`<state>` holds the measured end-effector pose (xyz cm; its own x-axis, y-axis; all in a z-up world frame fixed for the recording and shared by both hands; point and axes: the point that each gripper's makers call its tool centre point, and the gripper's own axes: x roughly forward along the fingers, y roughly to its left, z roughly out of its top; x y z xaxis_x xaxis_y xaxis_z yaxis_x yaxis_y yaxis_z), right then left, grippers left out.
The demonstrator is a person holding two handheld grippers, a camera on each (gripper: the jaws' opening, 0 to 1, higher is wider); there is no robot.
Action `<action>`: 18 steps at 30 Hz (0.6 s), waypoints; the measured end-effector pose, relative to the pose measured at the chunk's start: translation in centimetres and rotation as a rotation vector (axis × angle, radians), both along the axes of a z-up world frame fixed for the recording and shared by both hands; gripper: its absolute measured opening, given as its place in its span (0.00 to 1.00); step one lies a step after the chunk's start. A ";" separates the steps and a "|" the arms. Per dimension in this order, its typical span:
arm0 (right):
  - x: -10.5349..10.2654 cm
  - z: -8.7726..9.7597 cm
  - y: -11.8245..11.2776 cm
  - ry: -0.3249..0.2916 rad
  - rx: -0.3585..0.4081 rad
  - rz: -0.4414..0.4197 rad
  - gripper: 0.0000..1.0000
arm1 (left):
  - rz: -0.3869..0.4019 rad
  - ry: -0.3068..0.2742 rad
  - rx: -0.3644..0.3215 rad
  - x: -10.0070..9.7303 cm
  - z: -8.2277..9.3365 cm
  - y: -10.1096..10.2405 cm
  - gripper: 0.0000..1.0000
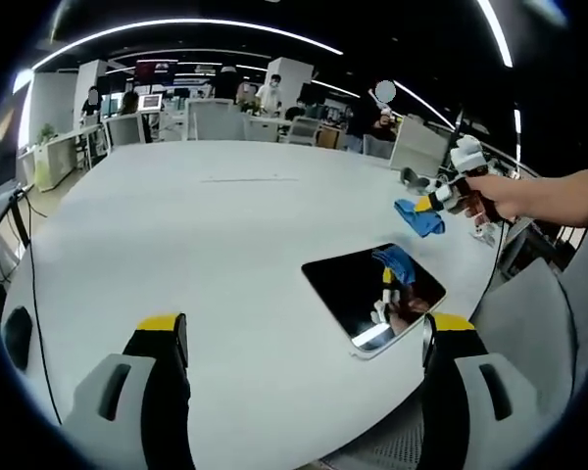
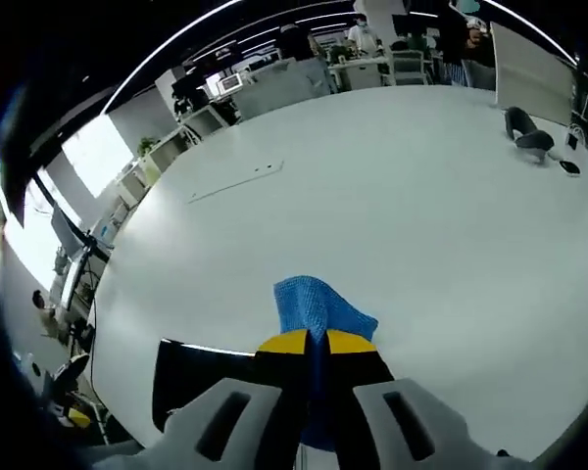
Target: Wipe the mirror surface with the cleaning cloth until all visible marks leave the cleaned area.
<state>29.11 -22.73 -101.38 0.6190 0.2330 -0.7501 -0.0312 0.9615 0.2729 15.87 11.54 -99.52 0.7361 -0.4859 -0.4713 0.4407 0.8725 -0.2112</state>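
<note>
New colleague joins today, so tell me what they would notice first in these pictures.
The blue cleaning cloth stands out, pinched in the shut right gripper and held above the big white table. Next comes the dark mirror, lying flat on the table near its edge, ahead of the open left gripper; the cloth's reflection shows in it.

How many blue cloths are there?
1: the blue cloth is pinched in the right hand-held gripper, held above the table beside the mirror, which reflects it.
</note>
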 end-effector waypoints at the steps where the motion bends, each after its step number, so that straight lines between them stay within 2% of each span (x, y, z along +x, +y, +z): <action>1: 0.0 0.0 0.4 0.007 0.008 0.003 0.00 | 0.001 0.001 0.000 0.0 0.0 0.0 0.99; 5: -0.5 -0.8 1.8 0.069 0.026 0.014 0.00 | 0.000 0.002 0.000 0.0 -0.1 0.0 0.99; 18: -1.7 -4.6 4.4 0.143 -0.009 0.039 0.00 | -0.004 0.006 -0.001 -0.3 -0.1 0.4 0.99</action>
<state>27.42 -18.38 -106.01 0.4967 0.2473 -0.8319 -0.0298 0.9628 0.2684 15.57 11.89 -99.63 0.7311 -0.4890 -0.4758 0.4427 0.8706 -0.2145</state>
